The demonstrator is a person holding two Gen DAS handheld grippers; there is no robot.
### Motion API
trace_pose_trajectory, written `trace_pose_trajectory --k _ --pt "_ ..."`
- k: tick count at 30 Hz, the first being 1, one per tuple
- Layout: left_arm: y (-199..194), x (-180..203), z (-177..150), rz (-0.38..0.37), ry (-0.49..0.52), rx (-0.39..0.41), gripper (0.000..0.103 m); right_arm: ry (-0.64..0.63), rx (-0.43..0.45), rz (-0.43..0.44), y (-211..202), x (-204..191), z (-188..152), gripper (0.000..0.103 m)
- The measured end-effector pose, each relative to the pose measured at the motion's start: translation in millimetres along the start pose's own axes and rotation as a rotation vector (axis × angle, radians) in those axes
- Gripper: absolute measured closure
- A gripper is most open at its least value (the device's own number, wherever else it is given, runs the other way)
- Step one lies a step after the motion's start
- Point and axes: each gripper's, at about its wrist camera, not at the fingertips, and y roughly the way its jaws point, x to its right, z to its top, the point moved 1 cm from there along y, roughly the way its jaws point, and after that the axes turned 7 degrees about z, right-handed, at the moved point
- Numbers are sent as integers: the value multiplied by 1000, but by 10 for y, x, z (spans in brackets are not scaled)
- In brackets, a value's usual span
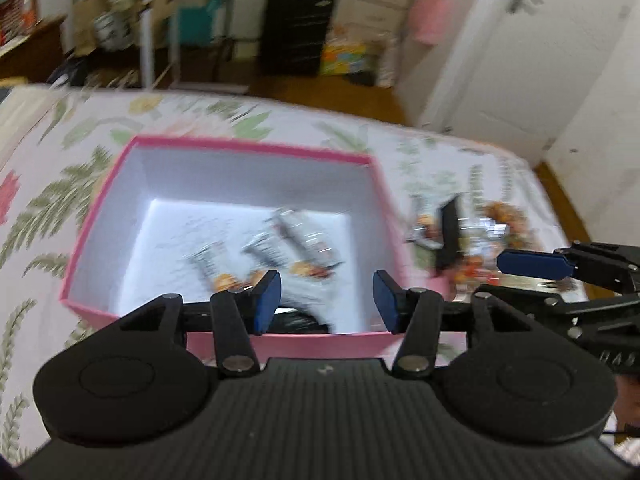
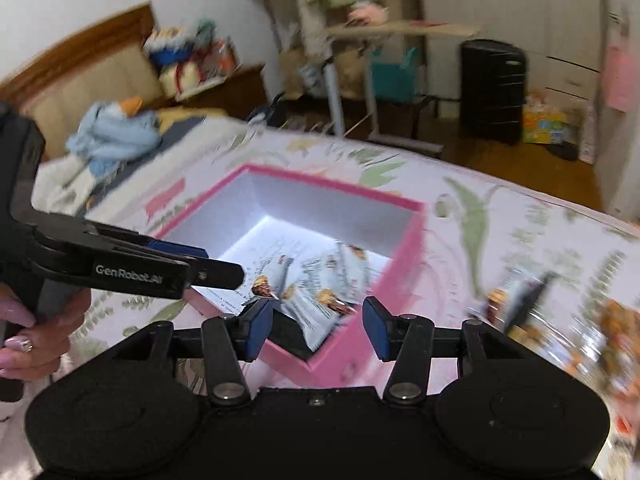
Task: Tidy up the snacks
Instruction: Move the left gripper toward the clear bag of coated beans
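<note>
Snacks in the box: some snack packs (image 1: 280,248) lie on the white floor of my pink box (image 1: 372,160). They look blurry, so I can't count them well.
Box: it sits open on the flowery bed cover (image 1: 60,184).
More snacks: a pile of packs (image 2: 560,320) lies on the cover just beside the box, on its right.
My left gripper (image 1: 326,300): its blue pads are spread apart over the near edge of the box. Nothing is between them.
My right gripper (image 2: 316,330): its pads are spread too, over the near corner of the box. They pinch nothing.
My hand (image 2: 28,320): it holds the left gripper's handle.
Room: a black bin (image 1: 296,28) stands on the floor past the bed.
</note>
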Motion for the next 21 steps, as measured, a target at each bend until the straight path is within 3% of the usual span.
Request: trace_pose_trajectory --k 5,10,13,21 --pt "-214 356 -47 -104 60 49 53 53 57 -58 -548 226 -219 47" --pt "-208 693 -82 -173 84 51 55 118 95 -89 -750 519 -419 46" --pt "-128 884 -148 -197 91 45 57 208 104 -84 -692 739 -516 34" --pt "328 1353 -257 -197 126 32 57 312 40 -161 -161 1155 -886 29"
